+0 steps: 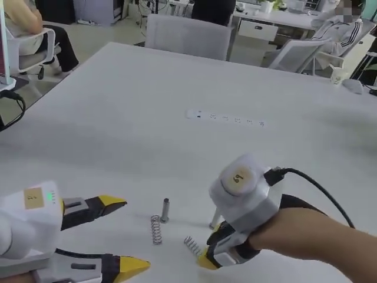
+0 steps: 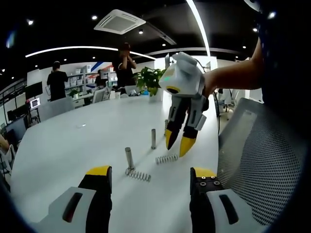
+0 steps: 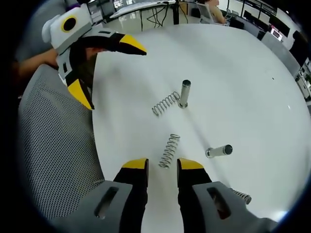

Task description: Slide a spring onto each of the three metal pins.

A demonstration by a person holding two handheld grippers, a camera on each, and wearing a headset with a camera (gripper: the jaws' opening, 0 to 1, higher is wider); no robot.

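Down at the near edge of the table (image 1: 177, 118), the right claw (image 3: 163, 166) hangs with its jaws apart, just short of a loose spring (image 3: 169, 150). It's lying flat, lined up with the gap but not pinched yet. So I'd call this the first pick-up, since no pin wears a spring as far as I can tell. One pin (image 3: 184, 93) stands upright with a second spring (image 3: 165, 103) lying just beside its base, and the other pin (image 3: 218, 151) sits off to the side. The left claw (image 1: 126, 234) is wide open and empty, nearby. Next move probably needs the jaws eased around the coil and closed gently so it doesn't squash or skitter. Then the spring gets tipped upright over a pin top.
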